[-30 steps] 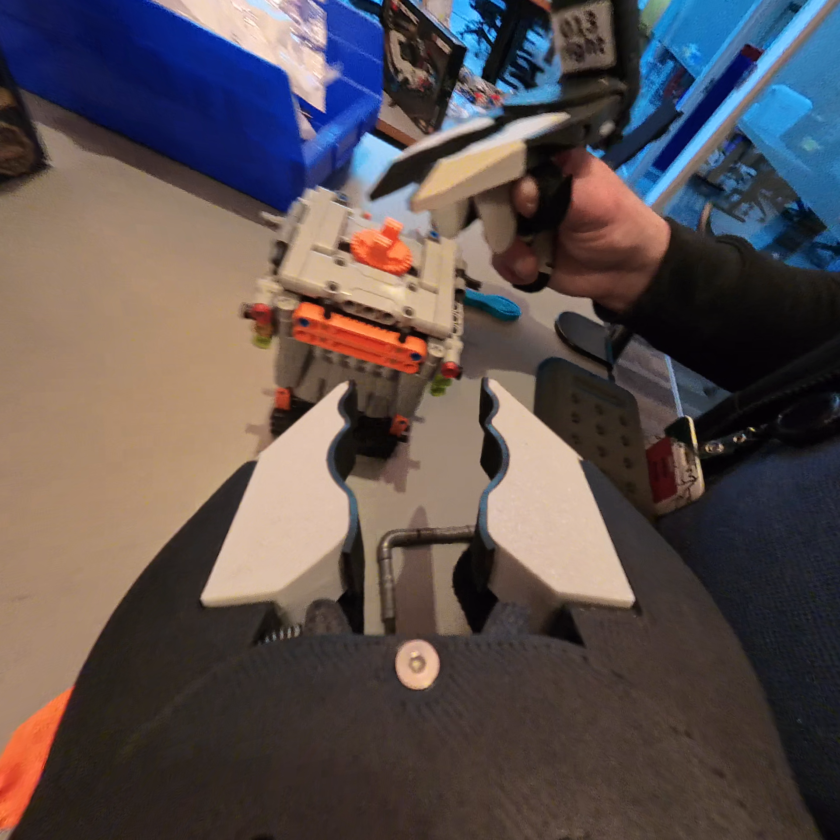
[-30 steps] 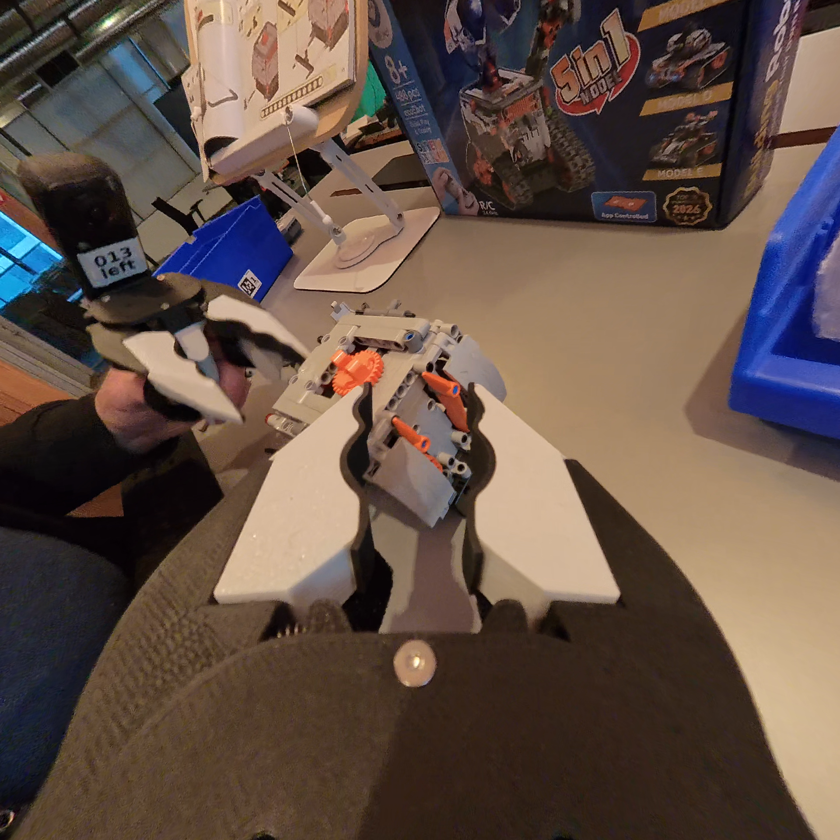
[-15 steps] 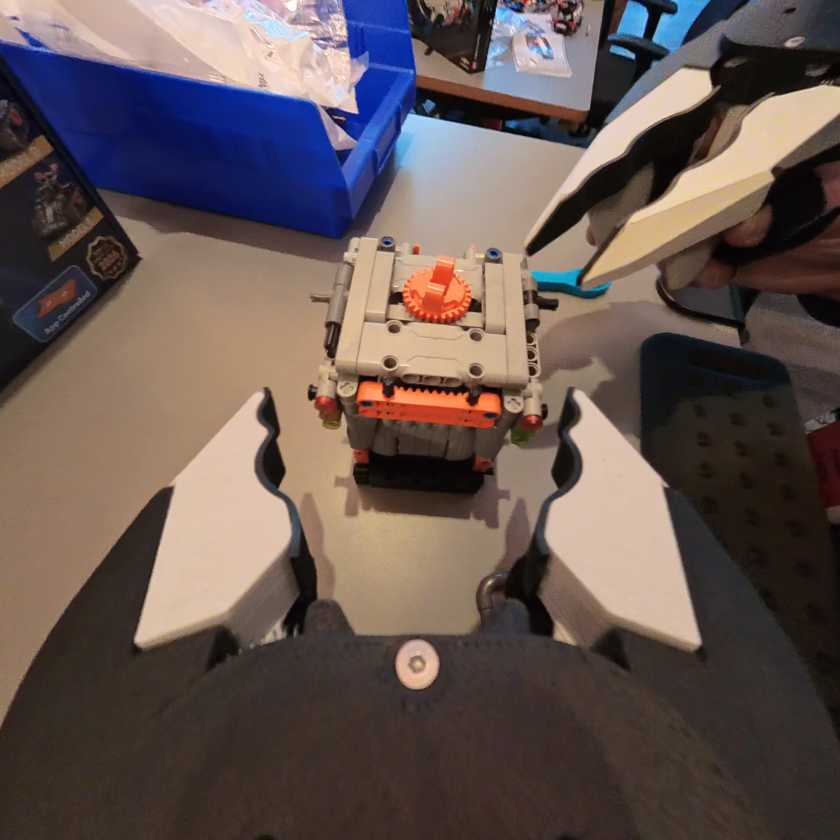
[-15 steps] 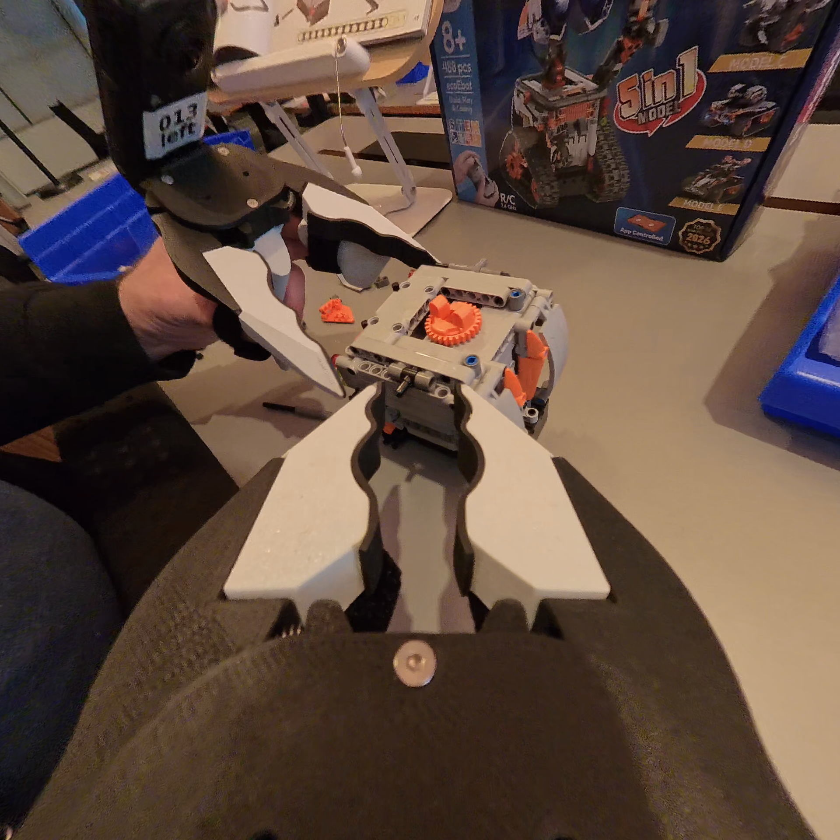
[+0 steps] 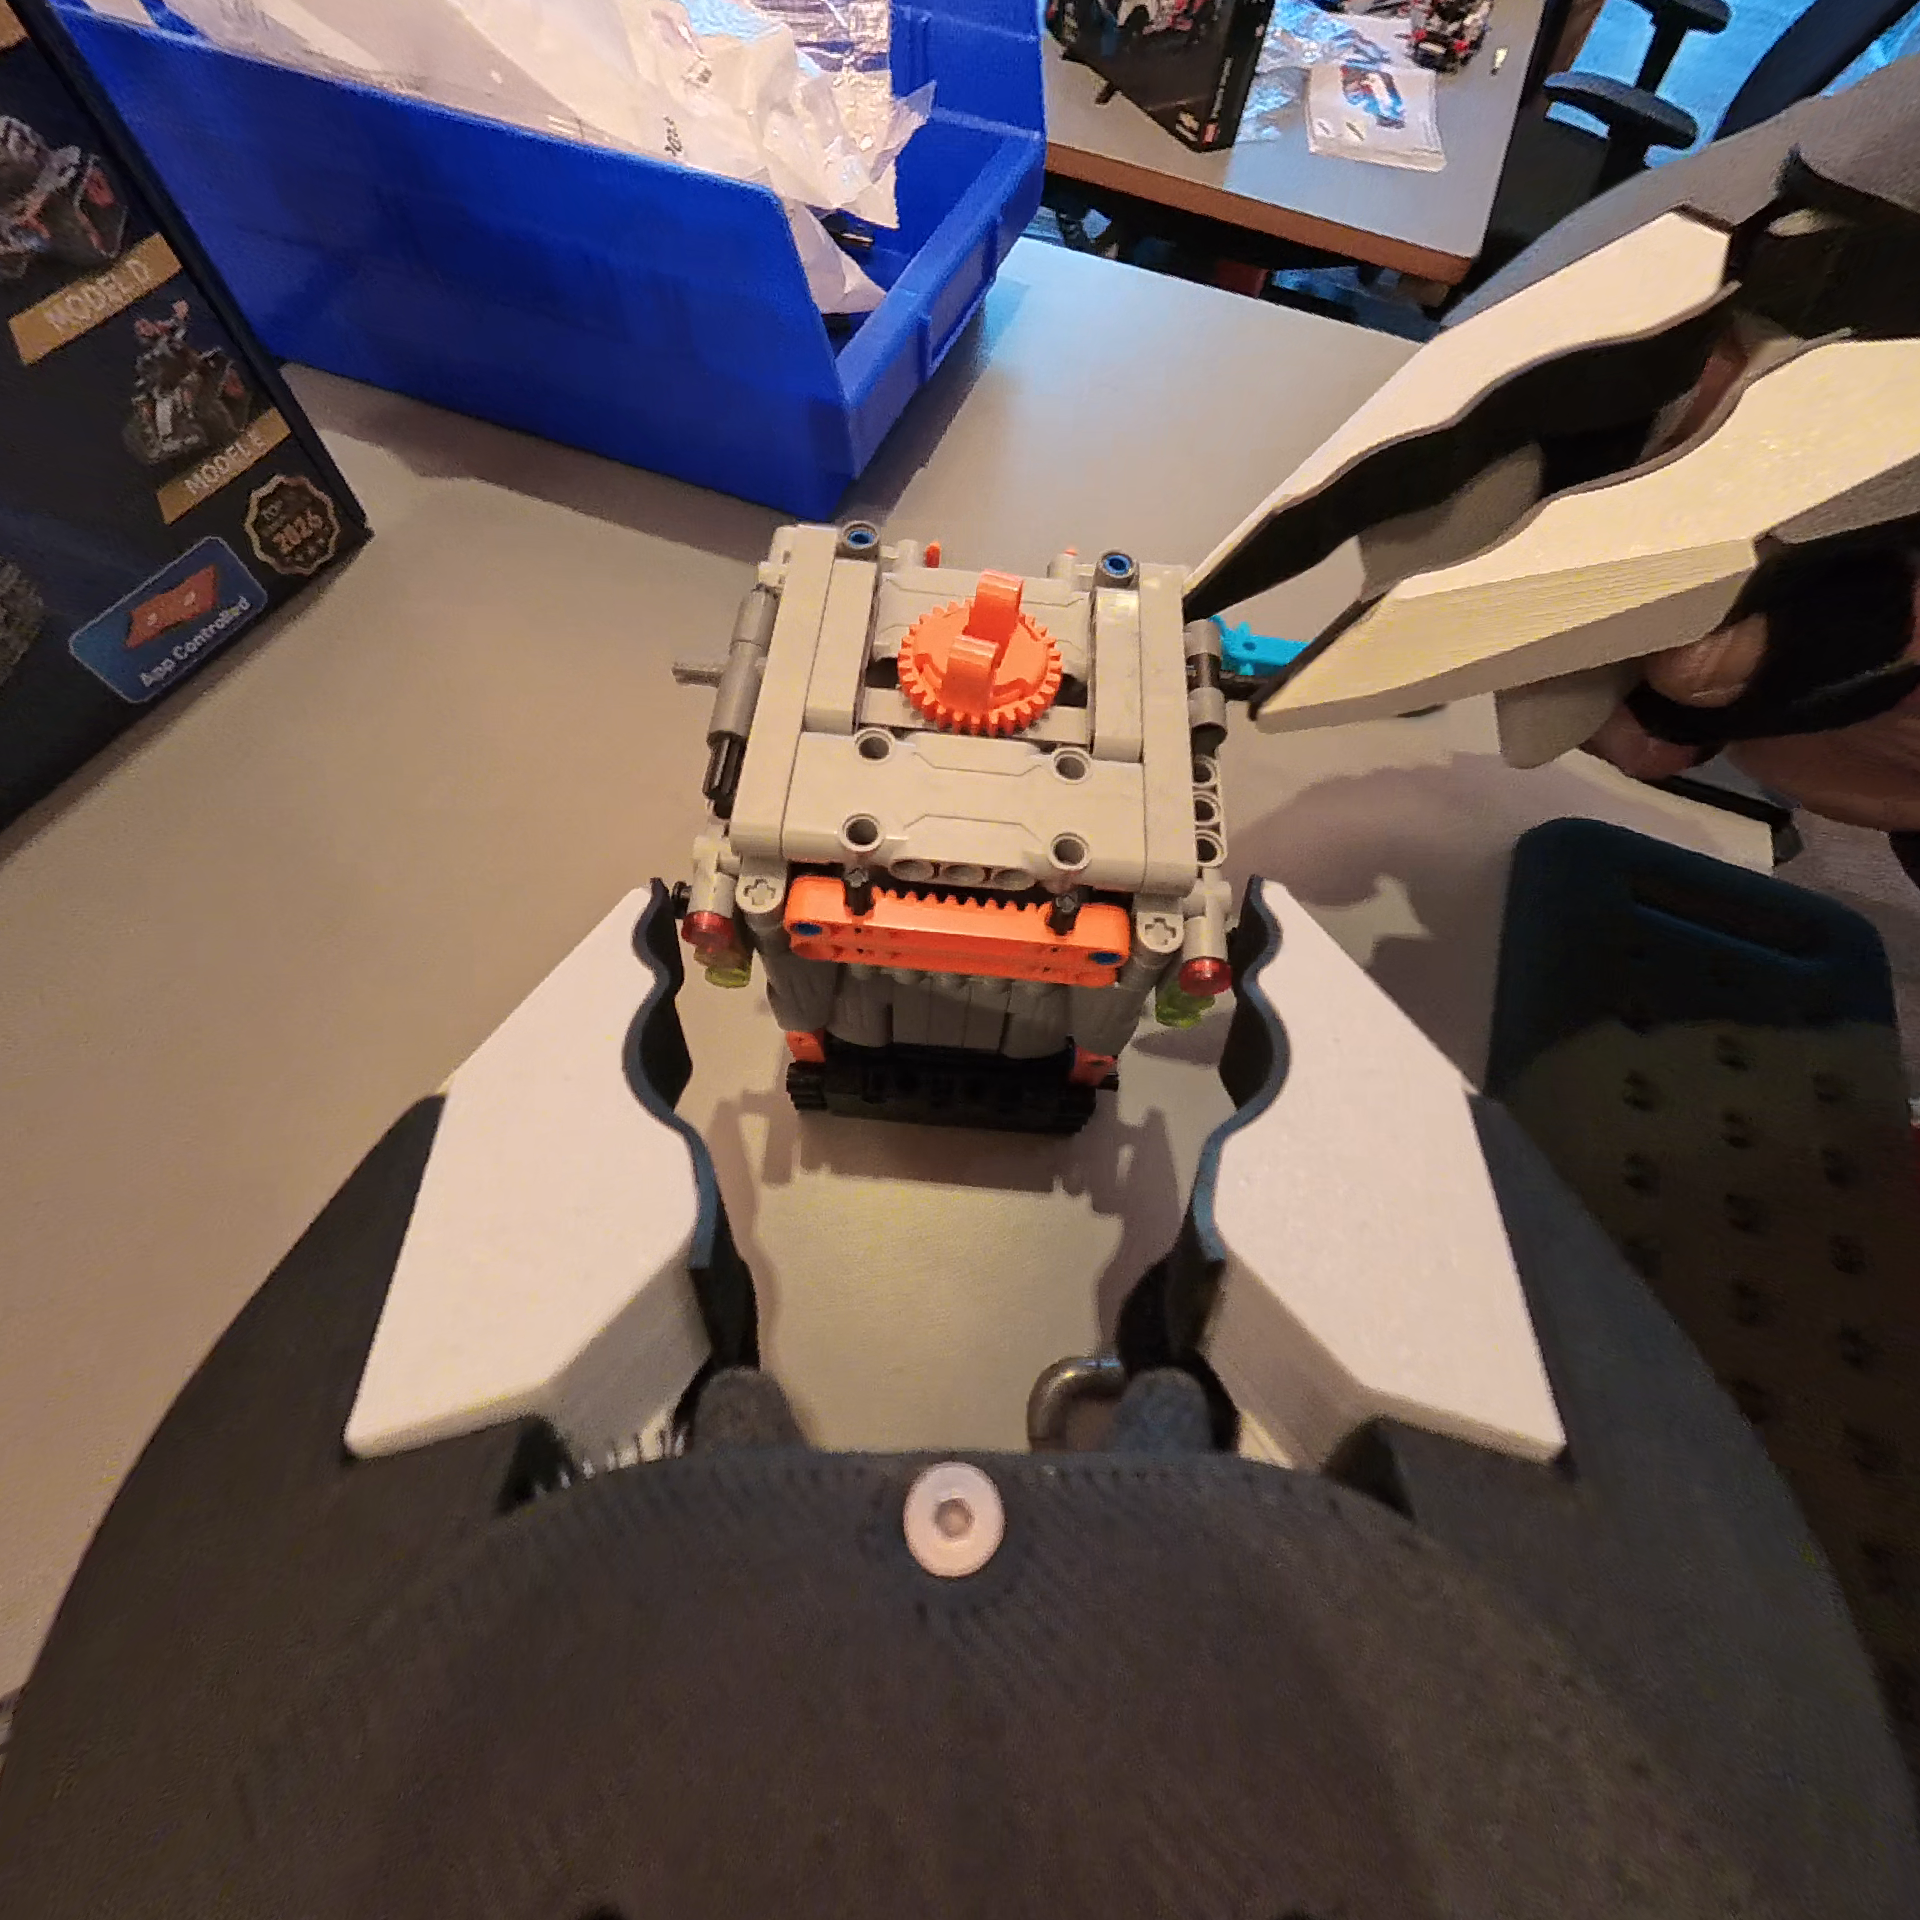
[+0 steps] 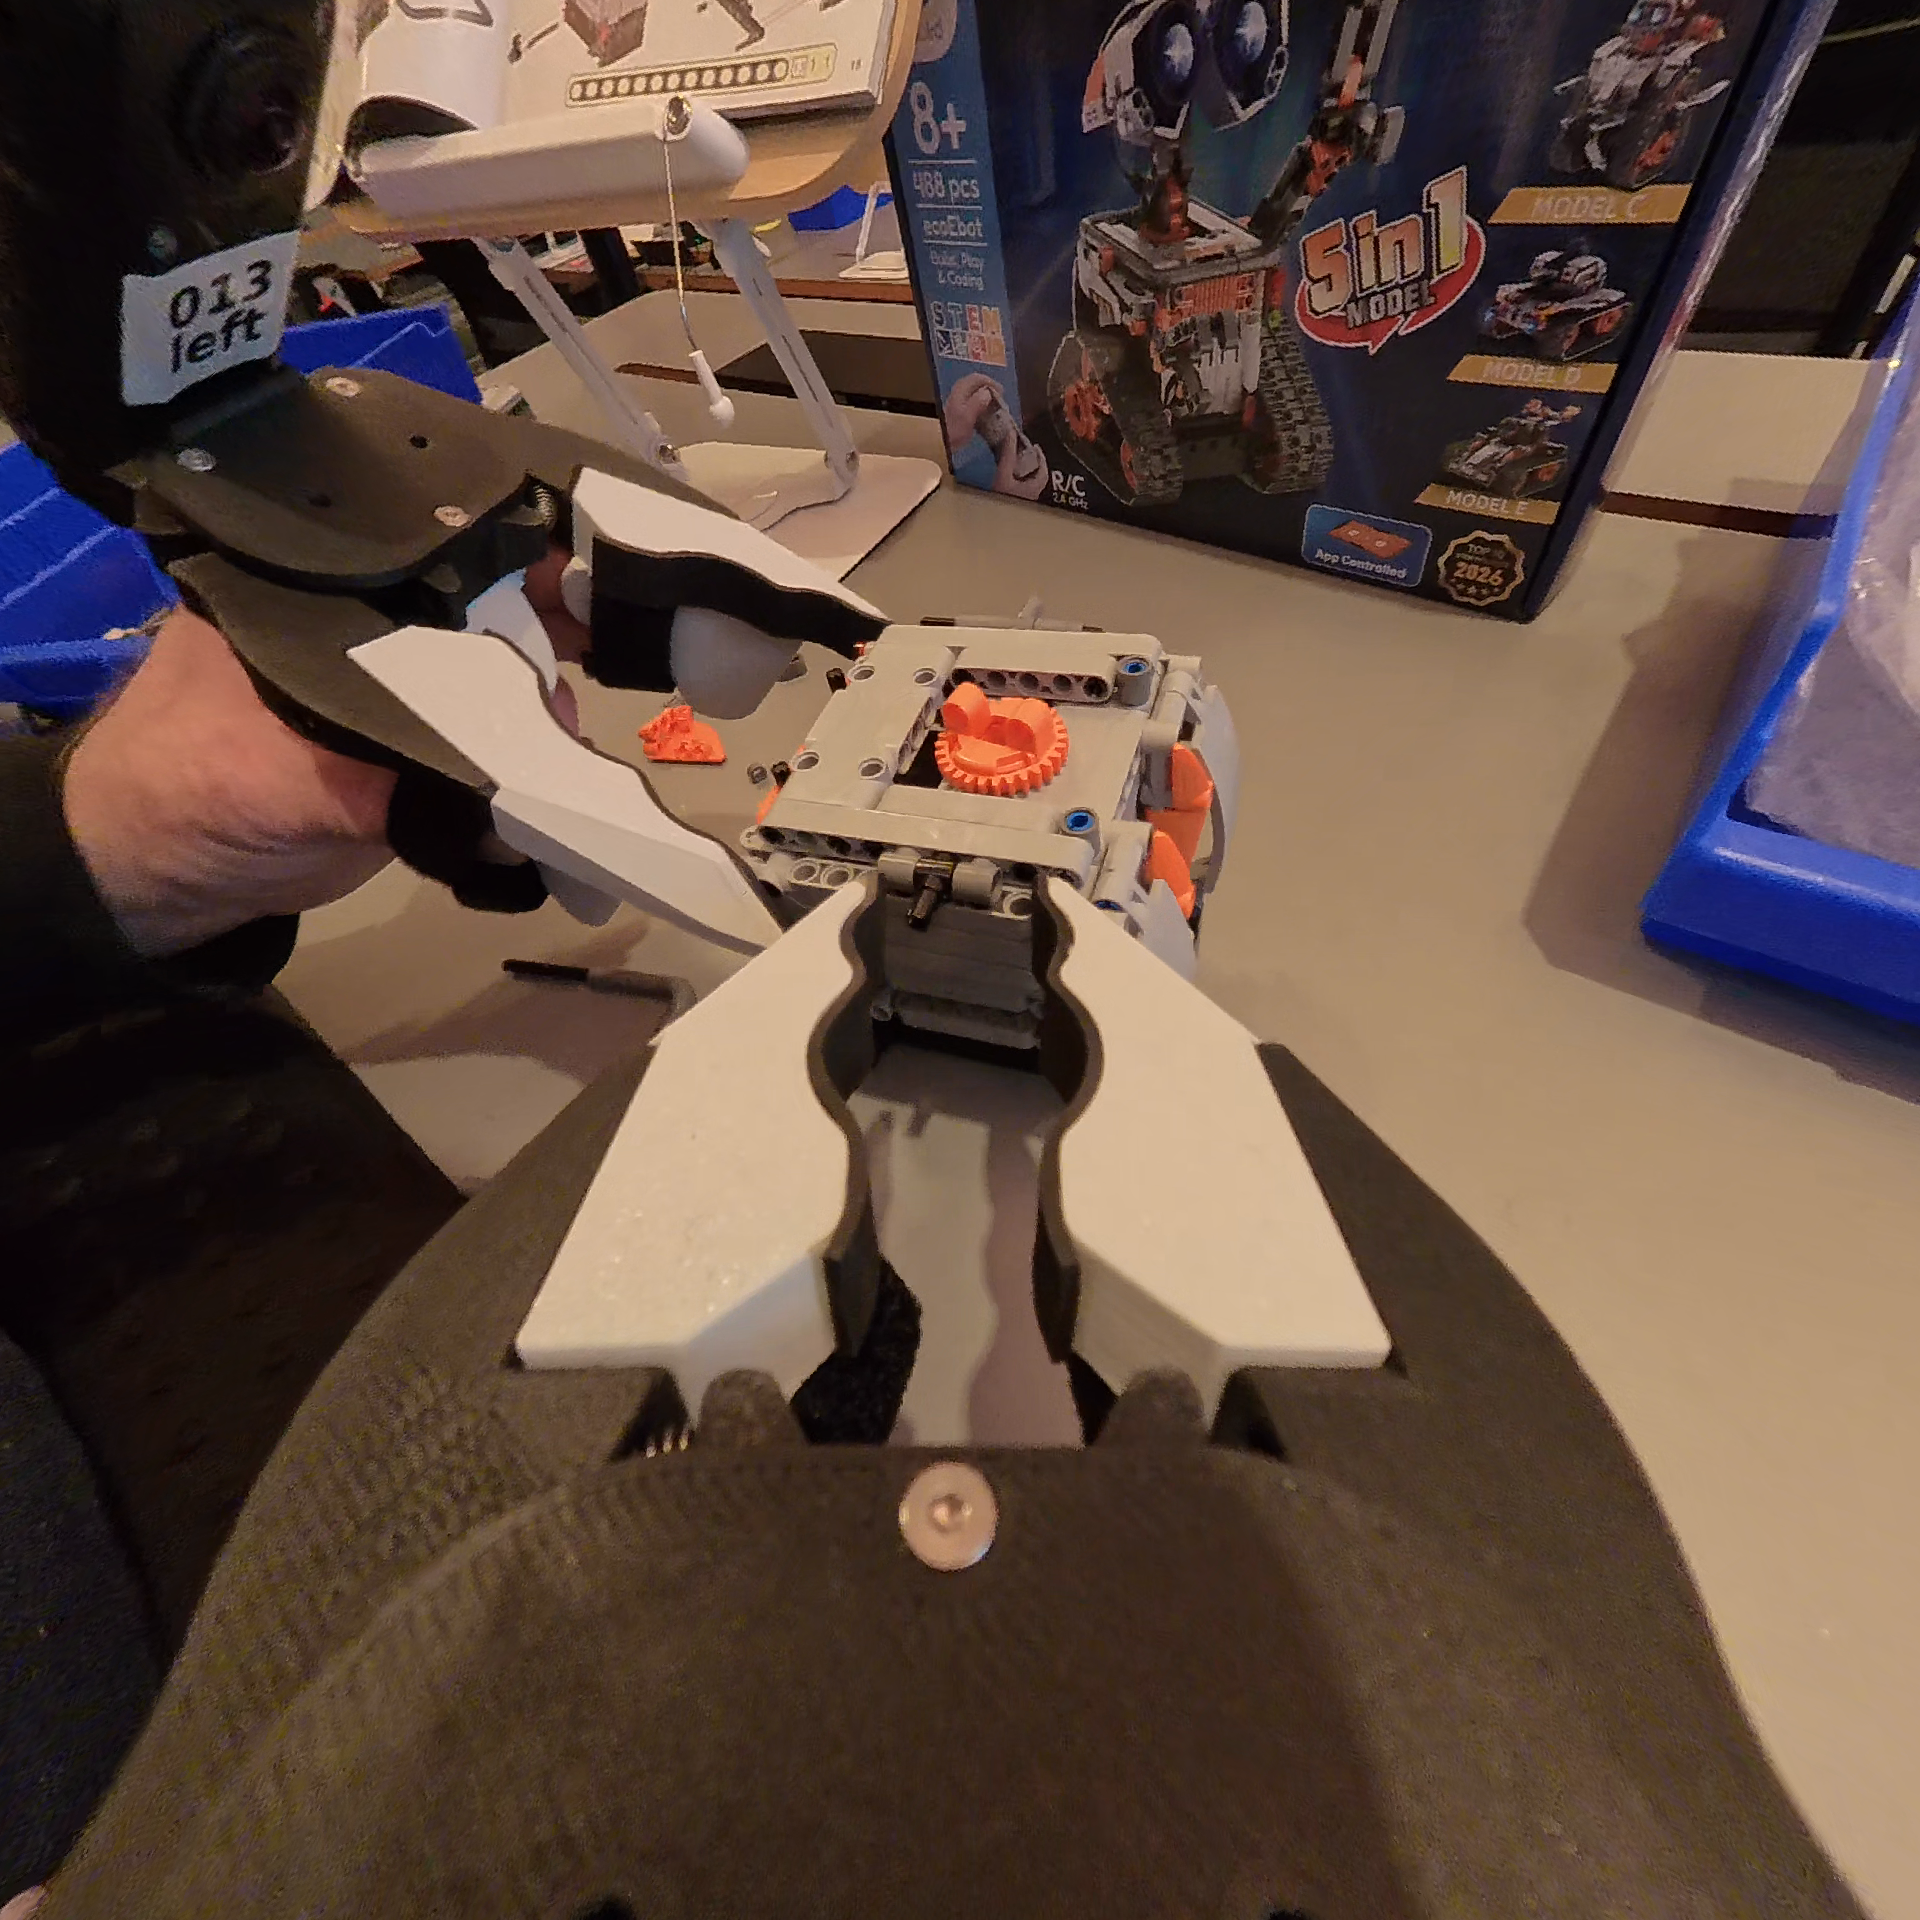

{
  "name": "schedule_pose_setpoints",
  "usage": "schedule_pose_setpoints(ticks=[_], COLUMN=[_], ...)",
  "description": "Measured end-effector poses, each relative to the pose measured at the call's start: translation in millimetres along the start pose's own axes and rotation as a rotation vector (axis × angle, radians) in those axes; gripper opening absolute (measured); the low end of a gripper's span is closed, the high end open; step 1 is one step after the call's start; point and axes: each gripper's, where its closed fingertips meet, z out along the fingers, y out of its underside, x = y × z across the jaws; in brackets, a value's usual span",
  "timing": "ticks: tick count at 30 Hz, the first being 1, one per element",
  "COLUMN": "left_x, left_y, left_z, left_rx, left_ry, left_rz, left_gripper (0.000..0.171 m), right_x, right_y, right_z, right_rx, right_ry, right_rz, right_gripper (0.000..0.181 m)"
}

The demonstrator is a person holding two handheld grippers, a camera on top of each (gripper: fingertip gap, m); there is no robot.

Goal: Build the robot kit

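A grey brick-built model with an orange gear on top stands on the grey table. My left gripper is open wide, its fingertips on either side of the model's near lower corners, apart from it. My right gripper is open a little, its tips on either side of a grey connector on the model's side; I cannot tell whether they touch. The right gripper also shows in the left wrist view, and the left gripper in the right wrist view.
A blue bin with plastic bags stands behind the model, also at the right. A dark product box and a booklet on a white stand stand beyond. A small orange part, a black axle and a teal piece lie loose.
My left gripper has opened wide and come forward until its fingers flank the model. My right gripper has come down from above to the model's side.
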Motion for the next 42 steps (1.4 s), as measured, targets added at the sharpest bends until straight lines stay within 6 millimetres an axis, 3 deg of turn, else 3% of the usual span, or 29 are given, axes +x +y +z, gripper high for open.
schedule_pose_setpoints(ticks=[42], left_x=[-0.4], left_y=[-0.5], left_z=[0.8], left_rx=[0.024], left_ry=[-0.068], left_rz=[-0.046], left_gripper=[0.104], right_x=[2.5], right_y=[-0.4], right_z=[1.7], right_rx=[0.025], right_ry=[0.060], right_rz=[-0.045], right_gripper=[0.016])
